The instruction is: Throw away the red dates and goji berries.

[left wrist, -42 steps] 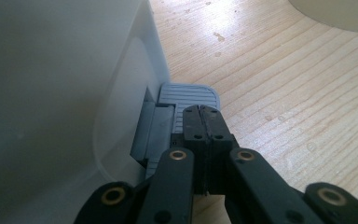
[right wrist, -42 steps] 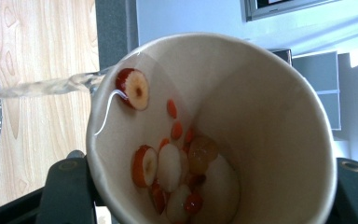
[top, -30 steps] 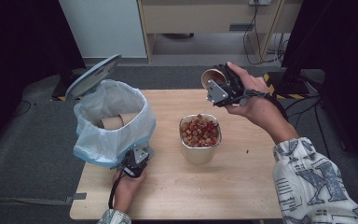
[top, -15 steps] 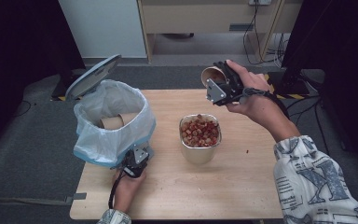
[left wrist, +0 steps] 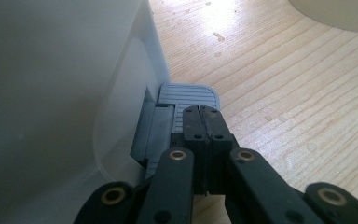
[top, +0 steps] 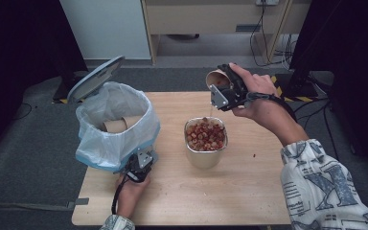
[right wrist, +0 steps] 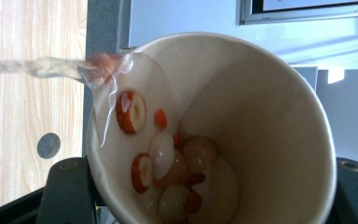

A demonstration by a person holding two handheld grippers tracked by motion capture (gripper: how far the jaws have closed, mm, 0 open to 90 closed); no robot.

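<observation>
- Right claw clamped on a tilted paper cup, held up over the far side of the desk, above and just behind the metal container.
- Cup mouth tipped toward the container; thin stream of clear liquid running from its rim down toward the fruit.
- Seen along the right claw: cup on its side, red date slices and pale round fruit pieces clinging inside, liquid spilling over the lip.
- Metal container standing near the desk's middle, heaped with red and pale fruit pieces.
- Left claw shut tight, nothing between its jaws, tips resting on the grey pedal at the foot of the white bin.
- Bin at the desk's left edge, lid raised, lined with a pale blue bag, another paper cup lying inside.
- A few red specks on the desk right of the container.
</observation>
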